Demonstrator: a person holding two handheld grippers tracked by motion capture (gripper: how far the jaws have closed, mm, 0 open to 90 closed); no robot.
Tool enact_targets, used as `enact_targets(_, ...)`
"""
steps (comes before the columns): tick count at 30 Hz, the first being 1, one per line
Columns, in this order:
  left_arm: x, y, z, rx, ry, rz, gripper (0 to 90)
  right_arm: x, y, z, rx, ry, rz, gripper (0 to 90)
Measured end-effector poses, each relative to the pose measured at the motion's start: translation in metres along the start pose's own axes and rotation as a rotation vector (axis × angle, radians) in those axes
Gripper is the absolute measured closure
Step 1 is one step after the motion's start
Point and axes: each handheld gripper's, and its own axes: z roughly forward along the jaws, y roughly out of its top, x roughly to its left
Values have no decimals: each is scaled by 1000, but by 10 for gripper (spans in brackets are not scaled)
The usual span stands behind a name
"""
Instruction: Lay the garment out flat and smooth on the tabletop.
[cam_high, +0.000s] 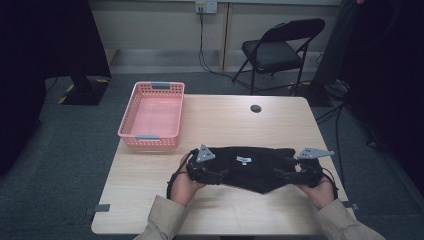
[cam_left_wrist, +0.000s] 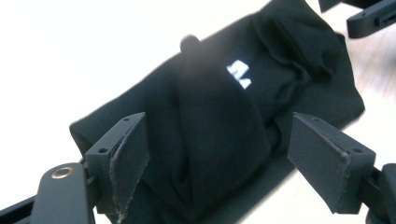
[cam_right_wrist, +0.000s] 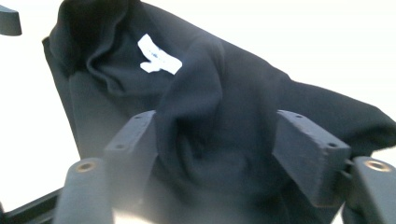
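Note:
A black garment with a small white label lies bunched across the near part of the wooden table. My left gripper is at its left end. In the left gripper view its jaws stand apart around a raised fold of the garment, and bare table shows between the fold and one pad. My right gripper is at the garment's right end. There a thick bunch of the cloth fills the gap between the jaws, touching both pads.
A pink plastic basket stands empty at the table's far left. A small black disc lies near the far edge. A black folding chair stands behind the table. Dark equipment and cables flank both sides of the floor.

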Motion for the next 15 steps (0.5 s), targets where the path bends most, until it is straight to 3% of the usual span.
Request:
enact_targets(6,4,13,12,18,-8,-25,210,-6,11,11,-9,29,55,381)
enact_targets(15,8,18,27,30,14,-59,227,-6,17,23,-6,31,53,440)
